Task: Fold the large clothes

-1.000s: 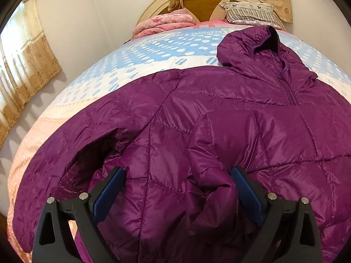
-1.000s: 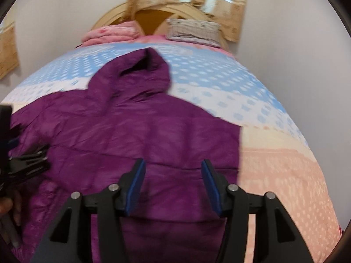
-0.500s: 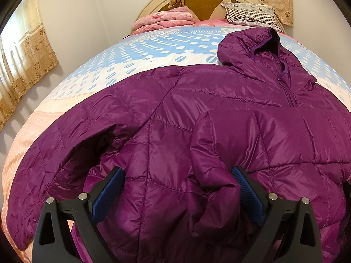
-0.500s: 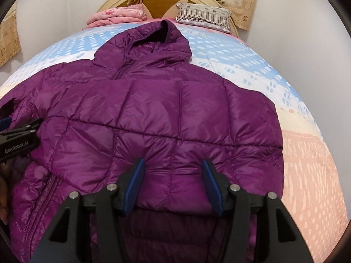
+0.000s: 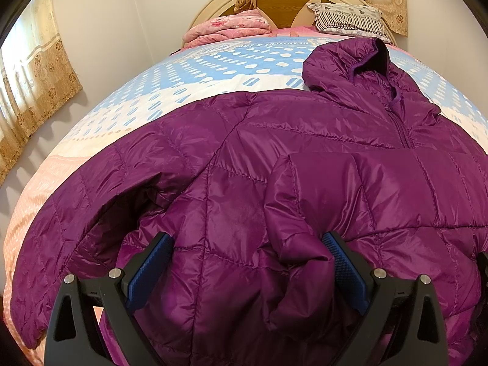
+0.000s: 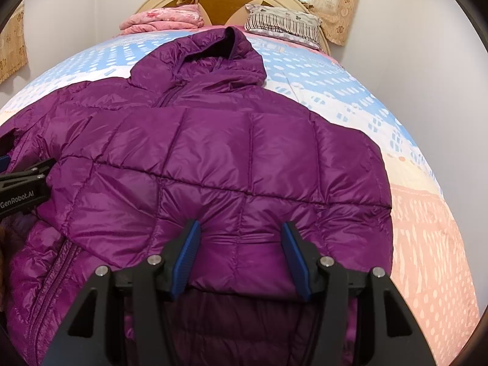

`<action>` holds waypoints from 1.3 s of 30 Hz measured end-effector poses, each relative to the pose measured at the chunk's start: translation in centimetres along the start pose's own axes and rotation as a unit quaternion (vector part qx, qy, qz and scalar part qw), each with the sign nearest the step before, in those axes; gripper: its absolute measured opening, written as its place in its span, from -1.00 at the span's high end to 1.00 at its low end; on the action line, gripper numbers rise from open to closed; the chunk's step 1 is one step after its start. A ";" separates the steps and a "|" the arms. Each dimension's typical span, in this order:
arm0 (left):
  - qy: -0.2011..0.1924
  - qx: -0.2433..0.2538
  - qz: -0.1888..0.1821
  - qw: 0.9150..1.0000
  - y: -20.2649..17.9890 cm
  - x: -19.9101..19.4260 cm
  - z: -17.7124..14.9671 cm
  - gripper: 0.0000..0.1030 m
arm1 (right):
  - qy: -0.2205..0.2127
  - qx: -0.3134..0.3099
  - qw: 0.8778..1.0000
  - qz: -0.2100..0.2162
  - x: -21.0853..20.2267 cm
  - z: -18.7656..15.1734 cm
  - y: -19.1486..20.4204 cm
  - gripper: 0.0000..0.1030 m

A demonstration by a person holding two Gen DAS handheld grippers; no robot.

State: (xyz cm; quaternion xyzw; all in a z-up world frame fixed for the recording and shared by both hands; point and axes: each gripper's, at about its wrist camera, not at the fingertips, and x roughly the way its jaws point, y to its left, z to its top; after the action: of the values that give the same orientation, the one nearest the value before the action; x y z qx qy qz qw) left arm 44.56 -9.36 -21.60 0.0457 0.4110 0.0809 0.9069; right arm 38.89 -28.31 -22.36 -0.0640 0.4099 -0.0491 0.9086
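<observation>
A purple hooded puffer jacket [image 5: 305, 140] lies front-up on the bed, hood toward the headboard; it also shows in the right wrist view [image 6: 231, 158]. Its right sleeve is folded across the chest, cuff near the left gripper. My left gripper [image 5: 247, 244] is open over the lower left front, jaws wide apart with jacket fabric bunched between them. My right gripper [image 6: 241, 238] is open above the folded sleeve near the hem. The left gripper's body [image 6: 21, 186] shows at the left edge of the right wrist view.
The bed [image 5: 152, 97] has a blue, white and pink dotted cover. A folded pink blanket [image 5: 228, 27] and a striped pillow [image 5: 347, 18] lie at the headboard. Walls stand close on both sides, and curtains [image 5: 33, 76] hang at the left.
The right gripper has carried the right sleeve across the chest and come in low over the jacket. The left gripper has moved slightly, still open over the lower left front.
</observation>
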 end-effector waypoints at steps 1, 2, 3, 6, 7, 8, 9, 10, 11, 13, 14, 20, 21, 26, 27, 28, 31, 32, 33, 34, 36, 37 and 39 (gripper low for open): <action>0.000 0.000 0.000 1.000 0.0 0.0 0.0 -0.93 | 0.000 0.000 1.000 0.000 0.0 0.0 0.0 -0.15; 0.001 0.000 0.000 1.000 0.0 0.0 0.0 -0.93 | 0.000 0.000 1.000 0.000 0.0 0.0 0.0 -0.15; 0.001 -0.001 0.000 1.000 0.0 0.1 0.0 -0.94 | 0.000 0.000 1.000 0.000 0.0 0.0 0.0 -0.15; 0.005 -0.005 -0.005 1.000 0.2 0.2 -0.1 -0.96 | 0.000 0.001 1.000 0.000 0.0 0.1 0.0 -0.17; 0.008 -0.007 -0.007 1.000 0.3 0.3 -0.1 -0.97 | 0.001 0.002 1.000 -0.001 0.0 0.0 0.0 -0.21; 0.011 -0.010 -0.011 1.000 0.3 0.5 0.0 -0.98 | 0.003 0.006 1.000 -0.004 0.1 0.1 -0.1 -0.25; 0.015 -0.012 -0.018 1.000 0.4 0.5 0.1 -0.98 | 0.006 0.012 1.000 -0.003 0.1 0.1 -0.4 -0.37; 0.018 -0.014 -0.025 0.999 0.7 0.4 0.3 -0.98 | 0.012 0.022 1.000 0.011 0.0 0.3 -1.0 -0.42; 0.023 -0.008 -0.035 0.999 1.0 0.1 0.5 -0.97 | 0.019 0.029 0.999 0.024 -0.5 0.3 -1.6 -0.41; 0.019 0.010 -0.047 0.999 2.3 -1.5 1.1 -0.97 | 0.003 0.044 0.999 0.025 -2.9 0.0 -3.0 -0.41; 0.013 0.007 -0.053 0.998 3.1 -2.3 1.2 -0.97 | -0.010 0.047 0.999 0.026 -4.5 -0.4 -3.6 -0.41; -0.055 -0.014 -0.030 0.998 12.0 -8.9 -0.8 -0.97 | -0.013 0.041 0.999 0.029 -11.6 -6.3 -5.1 -0.78; -0.056 -0.014 -0.004 0.998 13.8 -9.5 -1.8 -0.97 | -0.010 0.039 0.999 0.032 -12.1 -7.1 -5.0 -0.78; -0.039 -0.045 0.107 0.992 22.6 -10.0 -7.2 -0.97 | -0.019 0.051 0.997 0.057 -15.0 -11.8 -3.3 -0.78; -0.033 -0.055 0.120 0.991 24.1 -9.9 -8.2 -0.97 | -0.023 0.053 0.996 0.062 -15.4 -12.2 -2.8 -0.78; -0.028 -0.067 0.131 0.989 25.7 -9.9 -9.2 -0.97 | -0.028 0.053 0.996 0.066 -15.7 -12.4 -2.3 -0.78; -0.003 -0.114 0.168 0.979 30.8 -9.9 -12.4 -0.97 | -0.045 0.047 0.994 0.083 -16.5 -12.4 -0.6 -0.78; 0.004 -0.127 0.176 0.976 32.0 -9.8 -13.1 -0.97 | -0.048 0.044 0.994 0.087 -16.6 -12.3 0.0 -0.78; 0.010 -0.139 0.182 0.973 32.9 -9.8 -13.7 -0.97 | -0.050 0.039 0.994 0.092 -16.7 -12.2 0.6 -0.78; 0.015 -0.150 0.182 0.972 33.9 -9.7 -14.4 -0.97 | -0.053 0.029 0.993 0.097 -16.9 -12.1 1.4 -0.78; 0.034 -0.163 0.169 0.972 34.9 -9.0 -15.6 -0.97 | -0.055 0.016 0.993 0.101 -17.0 -12.1 2.6 -0.78; 0.045 -0.166 0.159 0.972 35.0 -8.4 -15.8 -0.97 | -0.056 0.010 0.993 0.103 -17.1 -12.1 3.2 -0.78; 0.054 -0.176 0.120 0.976 35.3 -7.4 -16.0 -0.88 | -0.055 0.006 0.993 0.108 -17.0 -12.3 3.9 -0.78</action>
State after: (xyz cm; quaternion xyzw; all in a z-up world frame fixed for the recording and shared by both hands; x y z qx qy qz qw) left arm 23.85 24.21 -21.39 -0.0699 0.4299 0.2625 0.8610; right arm 18.59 -23.00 -18.48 -0.0163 0.3635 0.0498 0.9301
